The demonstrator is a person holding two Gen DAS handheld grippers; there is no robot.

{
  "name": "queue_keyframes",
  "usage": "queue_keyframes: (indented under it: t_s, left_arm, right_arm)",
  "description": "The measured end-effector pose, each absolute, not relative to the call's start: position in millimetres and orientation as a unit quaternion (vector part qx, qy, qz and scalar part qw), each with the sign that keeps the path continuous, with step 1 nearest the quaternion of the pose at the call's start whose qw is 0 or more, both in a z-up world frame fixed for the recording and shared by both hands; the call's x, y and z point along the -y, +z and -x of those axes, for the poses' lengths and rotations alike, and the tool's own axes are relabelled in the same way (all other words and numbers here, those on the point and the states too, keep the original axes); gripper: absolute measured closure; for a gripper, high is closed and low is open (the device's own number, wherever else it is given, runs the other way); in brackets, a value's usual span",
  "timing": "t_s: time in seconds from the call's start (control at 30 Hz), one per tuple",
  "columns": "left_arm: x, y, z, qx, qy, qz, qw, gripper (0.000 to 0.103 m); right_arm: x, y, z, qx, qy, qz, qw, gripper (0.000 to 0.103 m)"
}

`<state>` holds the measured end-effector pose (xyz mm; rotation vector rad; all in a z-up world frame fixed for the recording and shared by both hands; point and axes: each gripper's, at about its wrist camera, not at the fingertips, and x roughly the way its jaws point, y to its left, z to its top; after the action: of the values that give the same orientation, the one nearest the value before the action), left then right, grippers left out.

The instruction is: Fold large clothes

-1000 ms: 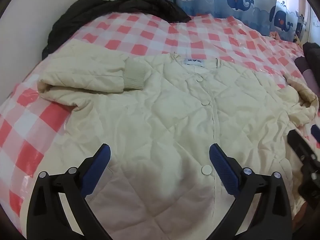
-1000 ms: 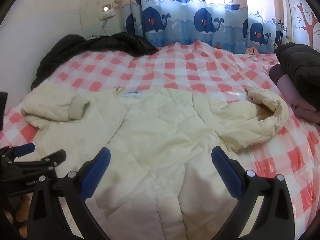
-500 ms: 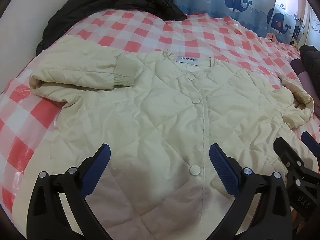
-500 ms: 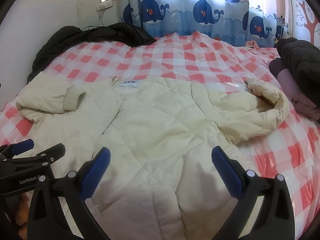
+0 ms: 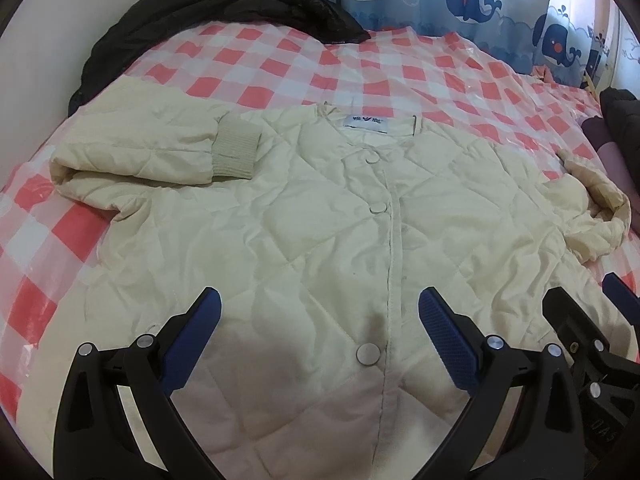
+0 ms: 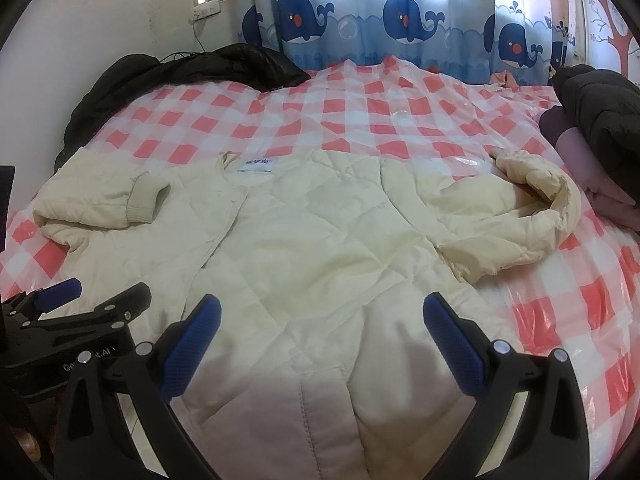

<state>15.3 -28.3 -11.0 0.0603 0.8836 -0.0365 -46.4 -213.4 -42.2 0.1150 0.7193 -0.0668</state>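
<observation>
1. Left gripper: jaws spread wide, empty, hovering level over the jacket's lower front, near the bottom button.
2. Jacket lies buttoned and flat on the bed, left sleeve folded in.
3. Right gripper: jaws released, empty, above the hem; right sleeve curled beside.

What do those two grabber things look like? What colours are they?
The left gripper and the right gripper look alike: black plastic frames shaped like open triangles, with shiny round silver screws. Each finger ends in a bright blue pad with a bumpy, dotted texture. The left one carries small white lettering on its black side, only partly readable.
</observation>
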Motion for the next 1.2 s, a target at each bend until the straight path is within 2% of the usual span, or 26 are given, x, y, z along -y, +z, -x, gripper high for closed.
queue_keyframes:
  t_s: [0.37,0.53,0.7,0.83,1.03,1.1,1.2]
  left_arm:
    - [22.7,-14.1,-20.9,-0.434,-0.008,-0.017,0.900,0.008]
    - [19.8,-14.2,-23.1,-0.438,-0.011,-0.006,0.899,0.008]
    - [21.3,-11.6,-21.5,-0.435,-0.017,-0.007,0.900,0.008]
    - [20.2,-11.4,-22.3,-0.440,-0.019,0.002,0.898,0.008]
    - [22.6,-14.6,-24.3,-0.443,-0.015,-0.008,0.896,0.008]
    - [24.3,-15.7,-24.8,-0.442,-0.016,-0.014,0.897,0.008]
    - [26.9,-16.2,-24.7,-0.439,-0.014,-0.022,0.898,0.008]
  right_arm:
    - [224.5,-34.9,42.0,-0.355,-0.038,-0.057,0.932,0.005]
    - [262.9,-6.6,38.6,-0.321,-0.082,-0.056,0.942,0.005]
    - [313.3,-1.2,32.5,-0.319,-0.118,-0.105,0.935,0.005]
    - [340.0,17.1,-7.6,-0.325,-0.142,-0.042,0.934,0.005]
    - [390.4,2.6,-118.4,-0.442,-0.186,0.085,0.874,0.006]
    - [402.7,-6.6,-133.0,-0.461,-0.201,0.097,0.859,0.005]
    - [387.2,-2.1,-121.5,-0.440,-0.170,0.077,0.878,0.005]
